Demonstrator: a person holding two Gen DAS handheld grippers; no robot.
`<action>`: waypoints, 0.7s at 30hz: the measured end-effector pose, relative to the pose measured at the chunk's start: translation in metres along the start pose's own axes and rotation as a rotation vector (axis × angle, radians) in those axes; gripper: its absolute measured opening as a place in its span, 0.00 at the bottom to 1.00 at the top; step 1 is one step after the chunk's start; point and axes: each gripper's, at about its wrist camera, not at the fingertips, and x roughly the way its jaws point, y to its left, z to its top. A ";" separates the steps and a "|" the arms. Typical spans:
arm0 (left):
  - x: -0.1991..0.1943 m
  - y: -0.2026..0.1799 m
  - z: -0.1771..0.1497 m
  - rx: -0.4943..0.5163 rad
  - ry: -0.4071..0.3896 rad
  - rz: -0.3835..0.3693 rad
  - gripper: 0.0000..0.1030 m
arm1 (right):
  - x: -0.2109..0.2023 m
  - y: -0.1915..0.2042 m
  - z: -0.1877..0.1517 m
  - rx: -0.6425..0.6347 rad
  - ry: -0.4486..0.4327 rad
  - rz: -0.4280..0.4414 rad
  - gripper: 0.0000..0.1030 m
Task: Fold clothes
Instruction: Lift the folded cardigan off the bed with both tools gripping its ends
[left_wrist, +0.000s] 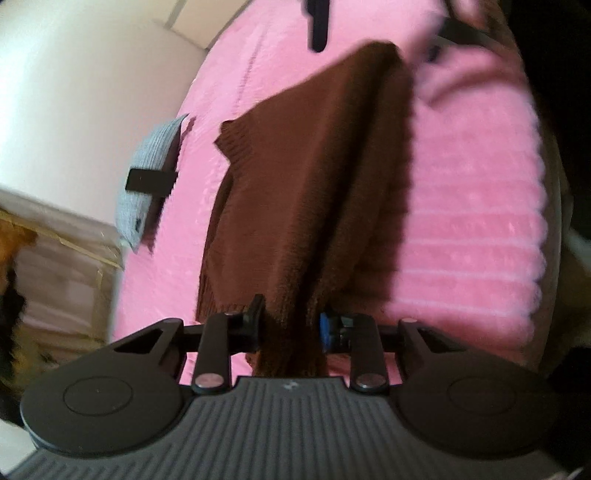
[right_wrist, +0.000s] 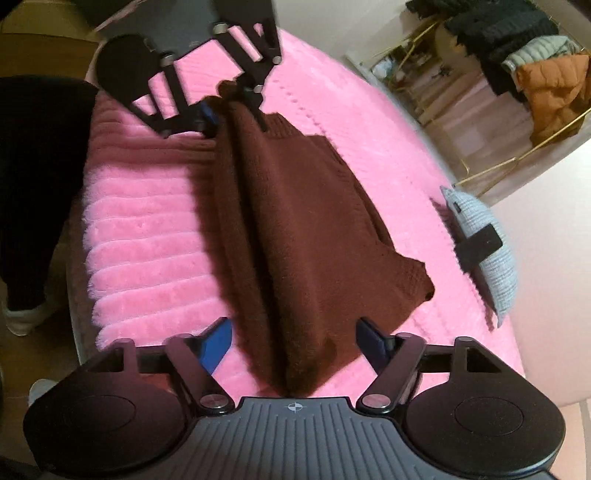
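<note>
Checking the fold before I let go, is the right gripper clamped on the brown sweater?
No, the right gripper stands open, its pads clear of the brown sweater lying between them.

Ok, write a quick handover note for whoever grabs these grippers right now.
Left gripper: shut on one end of the brown sweater.
Right gripper: open, the sweater's other end between its fingers, not pinched.
Sweater lies bunched lengthwise on the pink blanket; a grey knit item sits near the edge.
Done: partly folded, apparently.
Left: regrip right, finish fold.
</note>
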 end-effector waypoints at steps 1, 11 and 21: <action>-0.001 0.009 0.000 -0.052 -0.005 -0.023 0.24 | -0.001 0.003 -0.002 0.003 -0.007 -0.006 0.71; -0.011 0.072 -0.010 -0.464 -0.033 -0.210 0.24 | 0.035 0.019 0.006 -0.106 0.016 -0.126 0.49; -0.012 0.035 -0.001 -0.231 0.011 -0.133 0.24 | 0.035 0.011 0.001 -0.186 0.027 -0.149 0.28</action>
